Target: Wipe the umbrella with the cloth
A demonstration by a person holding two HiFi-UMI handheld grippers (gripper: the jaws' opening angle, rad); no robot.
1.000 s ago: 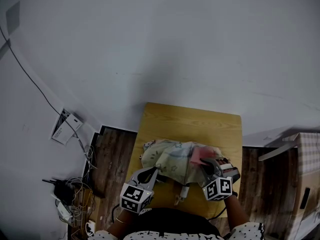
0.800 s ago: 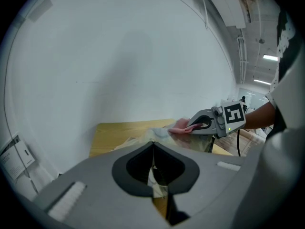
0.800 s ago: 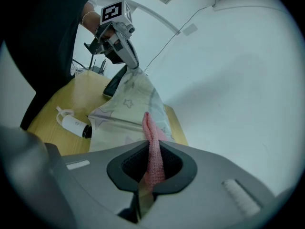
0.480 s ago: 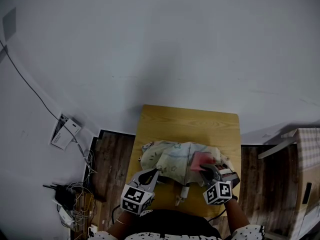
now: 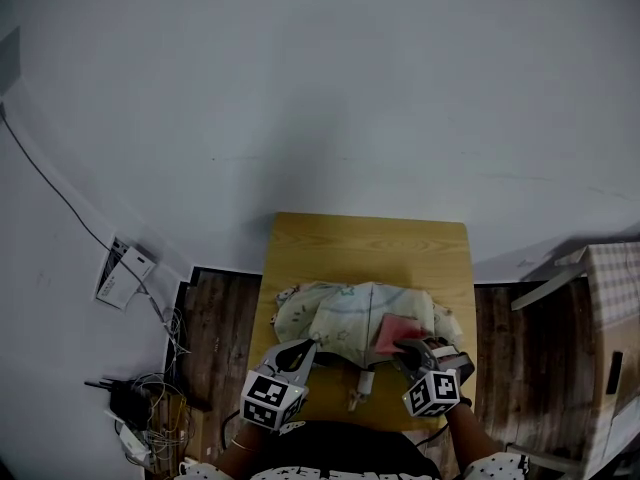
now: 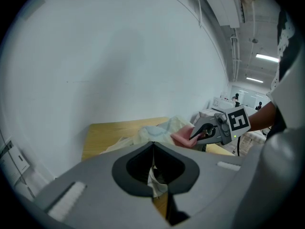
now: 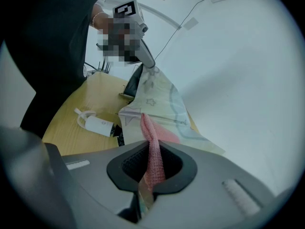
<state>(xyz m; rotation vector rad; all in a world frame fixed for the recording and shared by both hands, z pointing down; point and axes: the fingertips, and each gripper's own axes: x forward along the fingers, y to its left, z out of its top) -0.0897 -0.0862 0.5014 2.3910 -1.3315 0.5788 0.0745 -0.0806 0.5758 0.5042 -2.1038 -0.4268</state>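
Right gripper view, right gripper point(image 7: 151, 148) fingers clamped on pink cloth point(image 7: 148, 128), left gripper point(image 6: 152, 146) fingers pinching umbrella point(image 6: 159, 130) fabric.

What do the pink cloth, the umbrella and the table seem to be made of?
Cloth: probably woven or knitted textile, matte; a grid-like weave shows.
Umbrella: thin printed fabric, likely synthetic; it folds softly.
Table: wood or laminate; grain lines show.

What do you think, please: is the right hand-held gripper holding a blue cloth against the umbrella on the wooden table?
Not quite: the cloth is pink, not blue, as the right gripper view shows. The right hand-held gripper is indeed holding it against the umbrella on the wooden table.
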